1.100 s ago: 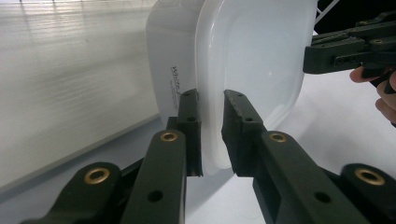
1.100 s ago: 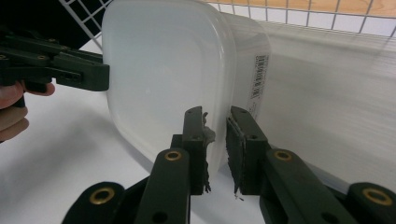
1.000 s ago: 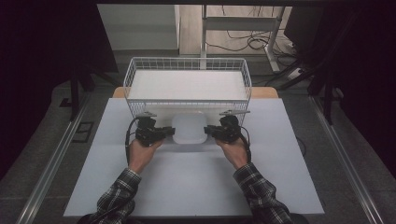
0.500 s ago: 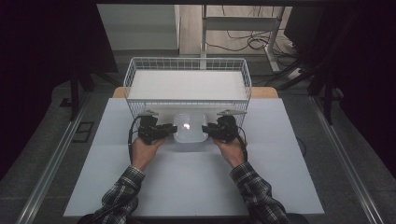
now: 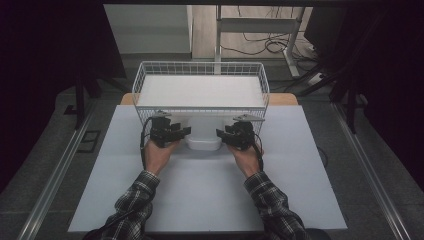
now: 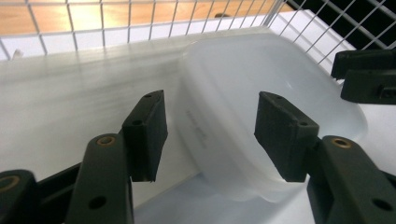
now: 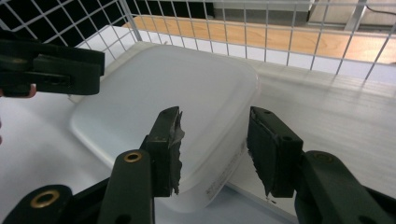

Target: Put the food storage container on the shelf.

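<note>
A white plastic container point(image 5: 204, 136) lies on the white table just in front of the wire basket point(image 5: 200, 70). My left gripper point(image 5: 186, 131) is at its left end and my right gripper point(image 5: 220, 133) at its right end. In the left gripper view the container's point(image 6: 261, 79) rim stands between the left gripper's point(image 6: 212, 135) spread pads, which do not press on it. The right gripper point(image 7: 215, 149) straddles a corner of the container point(image 7: 177, 84) the same way, with gaps at both pads. Both pairs of jaws have just been opening.
The white wire basket holds a flat white sheet point(image 5: 200, 91), and its front wall stands right behind the container. The pale table point(image 5: 200, 195) stretches toward the person's plaid sleeves. Cables and a stand's legs lie on the floor beyond the basket.
Both grippers were closed on the container's ends a second ago; their jaws have since spread off it. The container and the hands have hardly shifted.
</note>
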`<state>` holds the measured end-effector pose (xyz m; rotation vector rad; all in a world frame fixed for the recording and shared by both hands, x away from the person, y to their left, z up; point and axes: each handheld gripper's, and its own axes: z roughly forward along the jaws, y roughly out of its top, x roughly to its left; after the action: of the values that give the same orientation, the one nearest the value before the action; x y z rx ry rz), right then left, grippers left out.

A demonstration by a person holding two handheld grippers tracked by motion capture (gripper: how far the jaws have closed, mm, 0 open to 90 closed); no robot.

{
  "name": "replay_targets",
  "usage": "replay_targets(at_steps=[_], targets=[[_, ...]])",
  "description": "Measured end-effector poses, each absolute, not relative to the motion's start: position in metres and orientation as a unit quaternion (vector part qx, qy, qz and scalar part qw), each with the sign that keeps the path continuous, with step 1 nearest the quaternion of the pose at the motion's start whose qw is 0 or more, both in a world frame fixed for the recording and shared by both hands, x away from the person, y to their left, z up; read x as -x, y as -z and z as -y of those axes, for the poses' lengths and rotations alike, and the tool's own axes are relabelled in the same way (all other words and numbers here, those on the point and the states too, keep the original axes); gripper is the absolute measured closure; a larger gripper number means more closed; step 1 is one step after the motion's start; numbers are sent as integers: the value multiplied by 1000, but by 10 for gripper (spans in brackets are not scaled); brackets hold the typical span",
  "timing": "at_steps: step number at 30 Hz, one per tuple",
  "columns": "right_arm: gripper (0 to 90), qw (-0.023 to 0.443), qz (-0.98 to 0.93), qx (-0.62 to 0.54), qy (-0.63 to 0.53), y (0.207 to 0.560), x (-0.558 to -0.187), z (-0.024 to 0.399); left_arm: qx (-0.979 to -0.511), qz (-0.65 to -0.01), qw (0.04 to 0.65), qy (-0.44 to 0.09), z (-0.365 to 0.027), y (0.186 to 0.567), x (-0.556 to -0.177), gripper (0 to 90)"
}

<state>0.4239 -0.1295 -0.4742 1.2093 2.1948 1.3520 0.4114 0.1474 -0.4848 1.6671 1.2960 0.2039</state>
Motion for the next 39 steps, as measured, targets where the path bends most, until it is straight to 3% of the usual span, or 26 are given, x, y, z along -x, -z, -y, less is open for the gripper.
replay_targets(at_steps=[8, 15, 19, 21, 28, 34, 39], targets=[[599, 139, -772, -398, -475, 462, -412, 135, -725, -486, 477, -105, -154, 485, -397, 444], [798, 125, -789, -374, -471, 464, -393, 146, -712, -473, 513, -77, -166, 487, -363, 500], [859, 119, -794, -363, -474, 465, -385, 147, -717, -459, 519, -78, -169, 489, -349, 444], [886, 117, -801, -350, -473, 468, -379, 147, -724, -443, 520, -94, -170, 492, -338, 328], [888, 116, -814, -332, -463, 476, -370, 141, -747, -392, 518, -141, -173, 499, -302, 144], [888, 111, -823, -321, -456, 482, -367, 133, -769, -379, 490, -160, -172, 505, -283, 52], [889, 109, -826, -317, -453, 486, -369, 125, -769, -384, 484, -164, -176, 513, -269, 42]])
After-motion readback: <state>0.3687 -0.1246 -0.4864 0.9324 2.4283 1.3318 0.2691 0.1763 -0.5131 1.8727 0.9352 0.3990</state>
